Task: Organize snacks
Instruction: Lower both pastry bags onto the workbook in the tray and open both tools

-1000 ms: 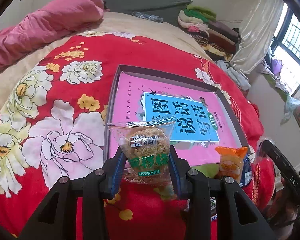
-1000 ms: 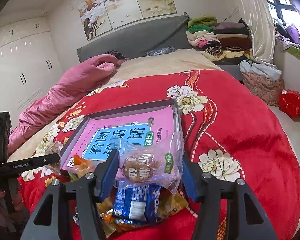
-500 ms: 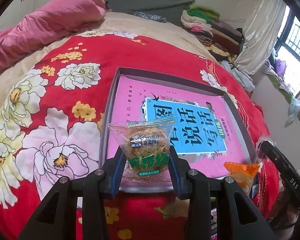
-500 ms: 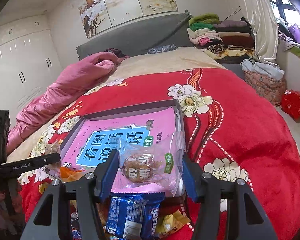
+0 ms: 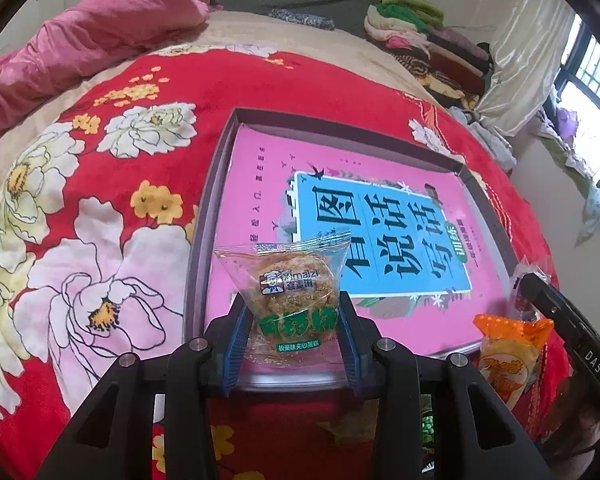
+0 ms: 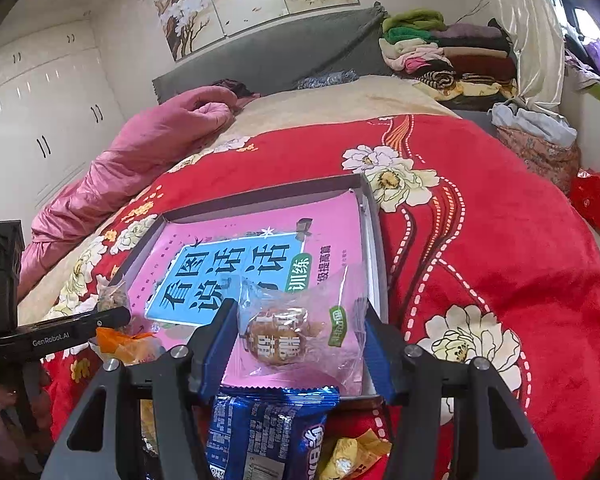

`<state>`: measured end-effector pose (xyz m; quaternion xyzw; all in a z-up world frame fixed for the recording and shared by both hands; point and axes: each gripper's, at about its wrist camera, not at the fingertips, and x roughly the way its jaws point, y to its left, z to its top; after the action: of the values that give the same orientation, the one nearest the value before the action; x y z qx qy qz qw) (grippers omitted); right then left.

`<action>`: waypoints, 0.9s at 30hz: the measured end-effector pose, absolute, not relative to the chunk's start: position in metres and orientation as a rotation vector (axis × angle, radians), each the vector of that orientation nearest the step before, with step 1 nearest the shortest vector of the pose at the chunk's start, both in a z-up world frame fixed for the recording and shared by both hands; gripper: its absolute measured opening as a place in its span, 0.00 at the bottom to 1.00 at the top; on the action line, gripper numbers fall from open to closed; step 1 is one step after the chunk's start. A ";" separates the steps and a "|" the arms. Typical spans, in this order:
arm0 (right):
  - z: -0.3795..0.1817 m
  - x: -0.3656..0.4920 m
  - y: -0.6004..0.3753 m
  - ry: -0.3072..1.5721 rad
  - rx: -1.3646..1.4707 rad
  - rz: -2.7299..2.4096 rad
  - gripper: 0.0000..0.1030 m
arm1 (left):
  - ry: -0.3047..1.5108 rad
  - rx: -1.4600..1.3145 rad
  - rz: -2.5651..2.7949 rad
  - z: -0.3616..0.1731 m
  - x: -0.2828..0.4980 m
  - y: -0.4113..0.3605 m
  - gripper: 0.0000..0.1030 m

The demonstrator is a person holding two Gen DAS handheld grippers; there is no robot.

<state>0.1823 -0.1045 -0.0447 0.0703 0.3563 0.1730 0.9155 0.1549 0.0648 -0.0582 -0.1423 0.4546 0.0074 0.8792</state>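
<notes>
A grey shallow box (image 5: 216, 184) (image 6: 374, 240) with a pink and blue book (image 5: 340, 216) (image 6: 260, 256) inside lies on the red flowered bedspread. My left gripper (image 5: 294, 332) is shut on a clear-wrapped cake with a green label (image 5: 292, 288), held over the box's near left corner. My right gripper (image 6: 298, 340) is shut on a clear-wrapped round pastry (image 6: 288, 334), held over the box's near right corner. An orange snack packet (image 5: 508, 356) (image 6: 124, 344) lies at the box's near edge.
A blue snack packet (image 6: 268, 428) and a yellow wrapped sweet (image 6: 352, 452) lie on the bedspread (image 6: 500, 240) below my right gripper. A pink quilt (image 5: 80, 40) lies at the far left. Folded clothes (image 6: 440, 48) are stacked at the far right.
Both grippers have moved forward with their packets, from above the snack pile to over the near edge of the box. Both stay shut.
</notes>
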 end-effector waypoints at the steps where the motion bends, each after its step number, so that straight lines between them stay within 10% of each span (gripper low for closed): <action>1: -0.046 0.183 -0.104 0.736 0.143 0.355 0.57 | 0.951 -0.299 0.010 -0.059 0.155 0.065 0.41; 27: -0.062 0.181 -0.083 0.798 0.044 0.379 0.57 | 0.967 -0.292 -0.030 -0.060 0.154 0.059 0.42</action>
<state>0.1813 -0.0833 -0.0621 0.0214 0.3863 0.1835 0.9037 0.1542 0.0590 -0.0600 -0.1401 0.4630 -0.0143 0.8751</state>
